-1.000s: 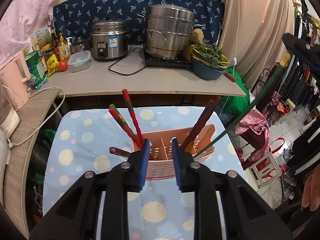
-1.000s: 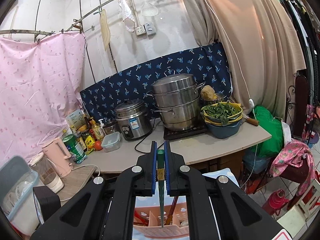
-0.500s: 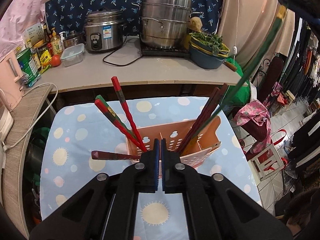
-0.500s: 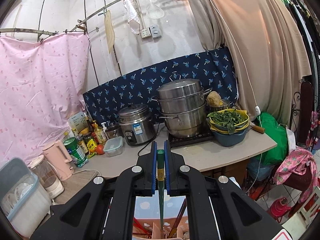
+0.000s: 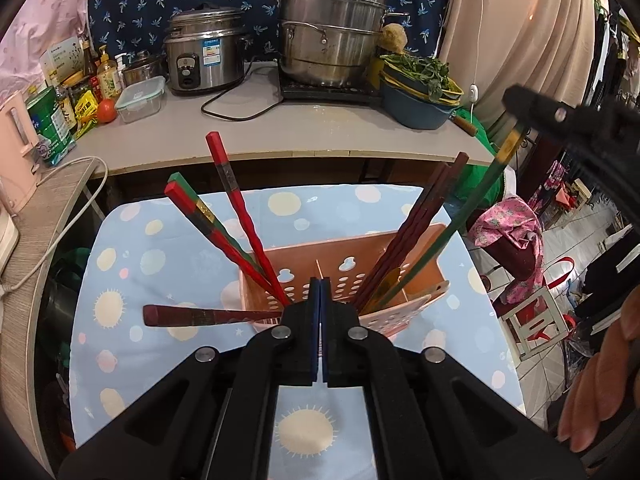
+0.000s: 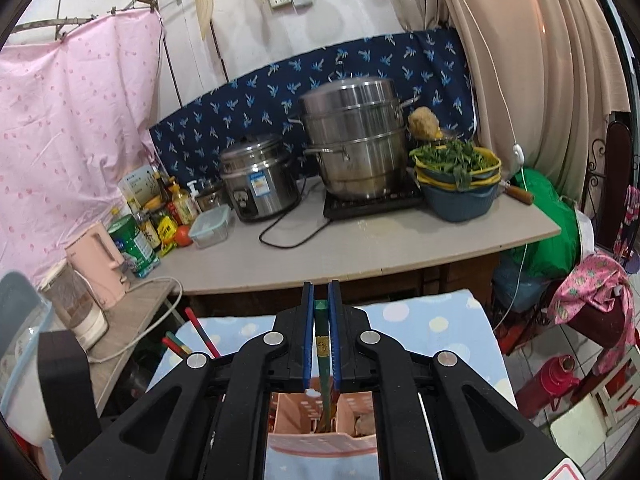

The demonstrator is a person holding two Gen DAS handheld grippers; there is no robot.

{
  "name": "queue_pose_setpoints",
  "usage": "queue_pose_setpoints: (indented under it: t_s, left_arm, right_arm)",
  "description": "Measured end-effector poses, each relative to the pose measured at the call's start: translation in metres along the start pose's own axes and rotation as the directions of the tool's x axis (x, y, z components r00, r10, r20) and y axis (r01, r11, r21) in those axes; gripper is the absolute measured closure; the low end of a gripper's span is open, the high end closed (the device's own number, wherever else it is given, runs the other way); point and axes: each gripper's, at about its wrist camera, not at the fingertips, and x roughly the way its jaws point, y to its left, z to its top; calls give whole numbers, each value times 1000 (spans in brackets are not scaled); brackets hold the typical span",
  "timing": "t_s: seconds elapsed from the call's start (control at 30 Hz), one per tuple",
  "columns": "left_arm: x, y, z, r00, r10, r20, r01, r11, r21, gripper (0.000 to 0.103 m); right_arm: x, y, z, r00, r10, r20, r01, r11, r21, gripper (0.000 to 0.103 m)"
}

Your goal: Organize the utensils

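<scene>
A pink perforated utensil holder (image 5: 304,276) stands on a blue dotted cloth (image 5: 160,248). Red and green chopsticks (image 5: 236,208) lean in its left side, dark brown ones (image 5: 420,220) in its right. My left gripper (image 5: 320,292) is shut at the holder's near wall, apparently on that wall. My right gripper (image 6: 321,304) is shut on the top of a green chopstick (image 5: 452,228), whose lower end is down in the holder's right compartment (image 6: 326,416). A dark red chopstick (image 5: 200,315) lies level left of the holder.
A grey counter (image 5: 280,128) behind holds a rice cooker (image 5: 204,56), a steel steamer pot (image 5: 332,32), a bowl of greens (image 5: 420,92), bottles and a pink kettle (image 6: 100,264). Clothes and a stool stand to the right of the table.
My left gripper went from open to shut at the holder's near wall. My right gripper has come down with the green chopstick, its tip now deeper in the holder.
</scene>
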Motion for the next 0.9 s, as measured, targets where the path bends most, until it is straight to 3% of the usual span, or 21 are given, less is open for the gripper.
queue_pose_setpoints:
  t_s: [0.13,0.2,0.4,0.47,0.53,0.63,0.73,0.83,0.9]
  left_arm:
    - [3,-1,-1,1000,18,8,-18,1000,8,103]
    - [5,-3,-1,999,29,12,-29,999,14,103]
    - [0,-4,-3,998,57,30,-57,998,17,98]
    - [-3,-5,-5,997,65,38,-66,998,20,88]
    - [-8,-6,-7,996,68,52,-70,997,22,65]
    - [-18,-12,-11,992,92,88,-96,995,40,45]
    - [-25,-16,-15,990,101,100,-106,993,47,41]
    - [-32,-16,-20,988,110,106,-114,993,33,24]
    - [-39,-17,-27,985,124,118,-129,991,36,20]
  right_arm:
    - [5,1,-9,999,-5,-37,5,1000,-22,84]
    - [0,2,-14,999,-11,-35,9,999,-33,67]
    - [-22,-2,-32,998,-31,-46,29,999,-36,56]
    - [-30,-5,-39,998,-36,-60,33,999,-39,50]
    - [-38,-7,-48,996,-42,-77,39,998,-43,46]
    - [-47,-10,-59,993,-58,-101,54,997,-47,43]
    - [-56,-16,-68,991,-75,-114,71,997,-35,39]
    - [-63,-21,-76,988,-77,-130,75,997,-21,35]
    - [-68,-22,-84,986,-89,-140,86,996,-29,31]
